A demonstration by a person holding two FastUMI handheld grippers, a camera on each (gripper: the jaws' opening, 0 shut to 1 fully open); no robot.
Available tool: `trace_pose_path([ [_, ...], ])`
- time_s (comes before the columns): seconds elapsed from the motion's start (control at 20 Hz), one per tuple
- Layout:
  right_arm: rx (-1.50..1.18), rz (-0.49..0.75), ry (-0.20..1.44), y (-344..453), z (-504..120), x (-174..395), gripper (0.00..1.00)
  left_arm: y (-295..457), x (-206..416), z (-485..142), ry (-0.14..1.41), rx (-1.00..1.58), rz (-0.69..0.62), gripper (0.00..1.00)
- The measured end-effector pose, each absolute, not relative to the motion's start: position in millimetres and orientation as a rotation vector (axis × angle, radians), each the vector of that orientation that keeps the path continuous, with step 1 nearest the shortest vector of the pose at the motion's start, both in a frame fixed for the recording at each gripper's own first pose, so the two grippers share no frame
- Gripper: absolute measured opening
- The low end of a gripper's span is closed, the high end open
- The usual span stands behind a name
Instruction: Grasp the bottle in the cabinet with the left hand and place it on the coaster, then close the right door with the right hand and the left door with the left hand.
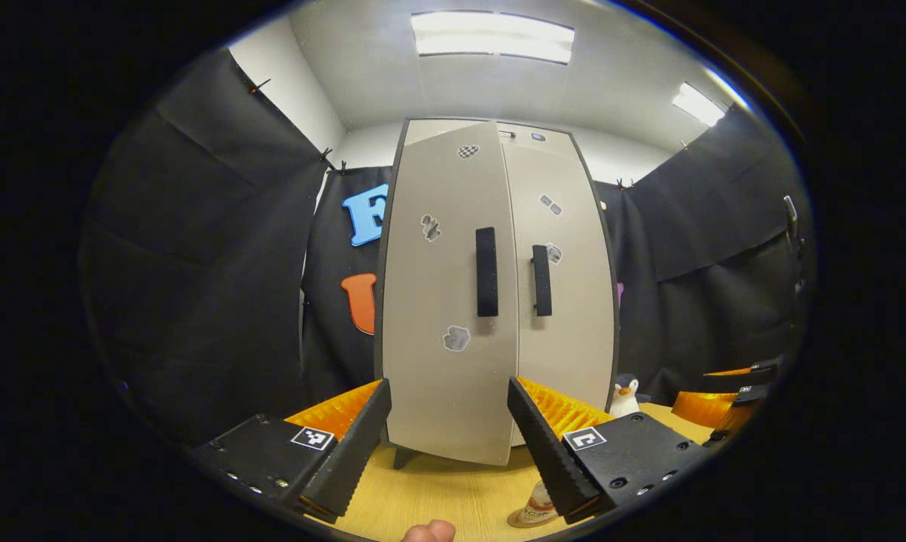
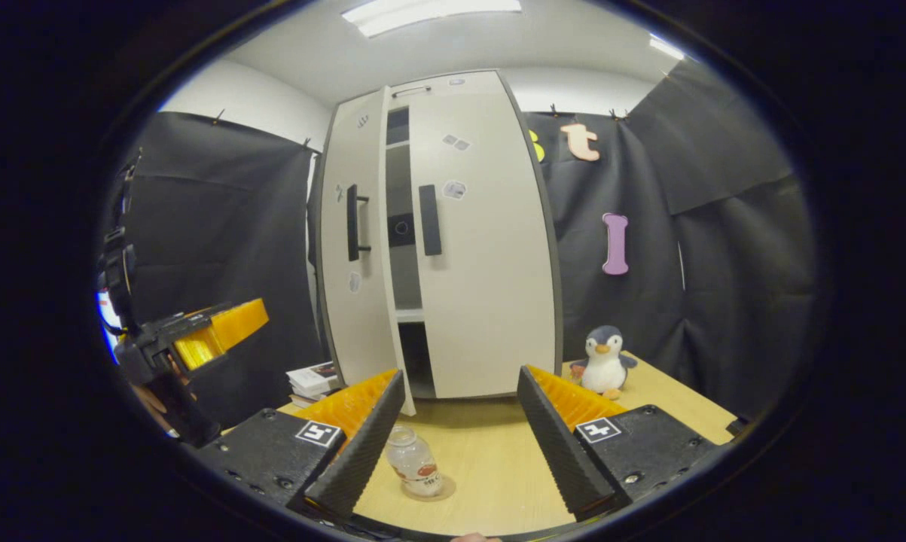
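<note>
I am holding my left gripper level and facing the cabinet, its fingers spread wide with nothing between them; the left door fills the gap ahead, its black handle running vertically. In the right gripper view the left gripper is hanging off to the left, near the left door. That door is standing slightly ajar, a dark slit with shelves showing between it and the right door, which is lying flush. Grey stickers on both doors are too small for me to read. My right gripper is also pointing at the cabinet, fingers spread apart and empty. The bottle is standing upright on the coaster on the wooden table, long axis vertical, cap up; its red-and-white label is too blurred to read. A toy penguin is sitting at the right, beside the cabinet.
</note>
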State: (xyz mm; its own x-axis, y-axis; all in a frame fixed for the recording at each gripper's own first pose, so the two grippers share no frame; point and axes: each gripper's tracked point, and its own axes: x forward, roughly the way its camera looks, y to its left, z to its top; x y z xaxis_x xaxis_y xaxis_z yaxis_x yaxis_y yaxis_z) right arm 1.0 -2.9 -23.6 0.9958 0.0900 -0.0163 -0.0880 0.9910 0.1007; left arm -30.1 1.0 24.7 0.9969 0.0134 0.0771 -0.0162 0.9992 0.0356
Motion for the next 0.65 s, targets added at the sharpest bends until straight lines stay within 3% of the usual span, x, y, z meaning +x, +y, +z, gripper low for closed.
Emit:
trace_pose_path([
  [0.1,0.096,0.077,0.025,-8,-28,-5,0.94,-9,-39,21,-0.075,0.017,0.003,0.95],
  [0.15,0.094,0.072,0.028,-12,-29,-6,0.98,-14,-42,19,-0.072,0.005,-0.004,0.99],
  [0.25,0.097,0.061,0.029,-20,-32,-7,0.98,-17,-50,16,-0.064,-0.009,-0.002,0.99],
  [0.3,0.102,0.053,0.026,-24,-32,-8,0.94,-16,-52,15,-0.064,-0.01,0.004,0.99],
  [0.35,0.108,0.051,0.026,-26,-32,-8,0.98,-15,-54,15,-0.067,-0.011,0.012,0.94],
  [0.45,0.12,0.06,0.028,-26,-30,-9,0.98,-12,-56,12,-0.062,-0.016,0.026,0.99],
  [0.5,0.12,0.068,0.027,-24,-28,-8,0.94,-9,-58,9,-0.053,-0.021,0.034,0.99],
  [0.55,0.117,0.075,0.024,-22,-27,-8,0.94,-7,-59,6,-0.045,-0.029,0.043,0.95],
  [0.65,0.115,0.091,0.044,-18,-31,-6,0.94,-4,-61,0,-0.028,-0.051,0.053,0.95],
])
